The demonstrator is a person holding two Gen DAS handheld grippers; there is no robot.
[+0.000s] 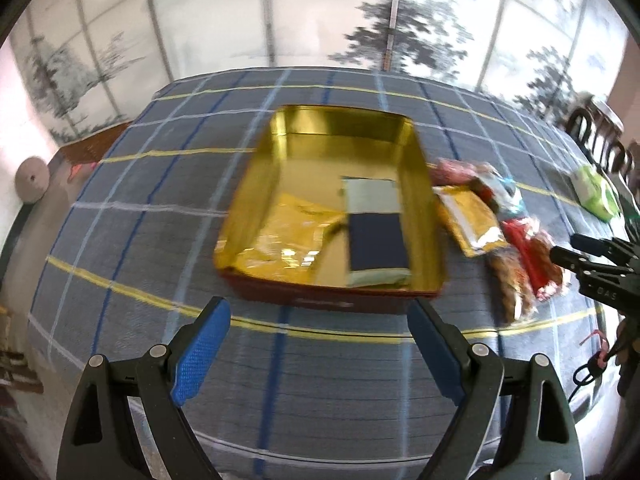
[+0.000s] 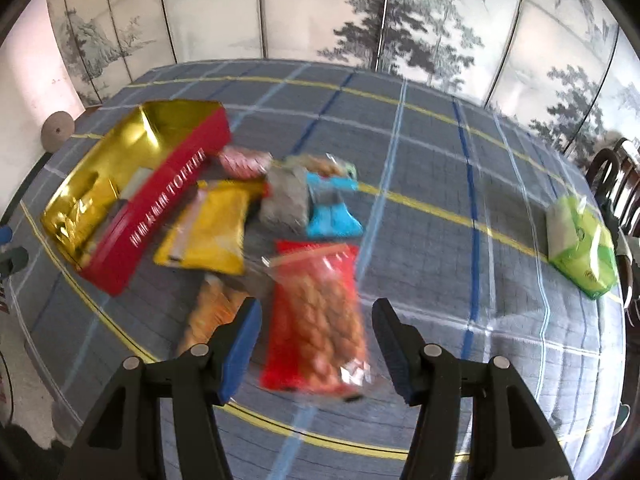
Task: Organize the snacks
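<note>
A red tin (image 1: 320, 300) with a gold lining stands open on the checked tablecloth. A yellow packet (image 1: 288, 236) and a dark blue and white packet (image 1: 376, 236) lie in it. My left gripper (image 1: 320, 332) hangs open just in front of the tin, with nothing between its fingers. To the right of the tin (image 2: 168, 204) lie several loose snacks: a yellow packet (image 2: 208, 232), a grey one (image 2: 286, 196), a blue one (image 2: 332, 216), a pink one (image 2: 244, 162) and an orange one (image 2: 208, 316). My right gripper (image 2: 316, 316) is open above a red packet (image 2: 316, 280) that lies flat between its fingers, apart from both pads.
A green tissue pack (image 2: 580, 248) sits near the table's right edge, with dark wooden chairs (image 2: 616, 172) behind it. A painted folding screen (image 2: 320, 12) stands behind the table. My right gripper (image 1: 592, 264) shows at the right edge of the left wrist view.
</note>
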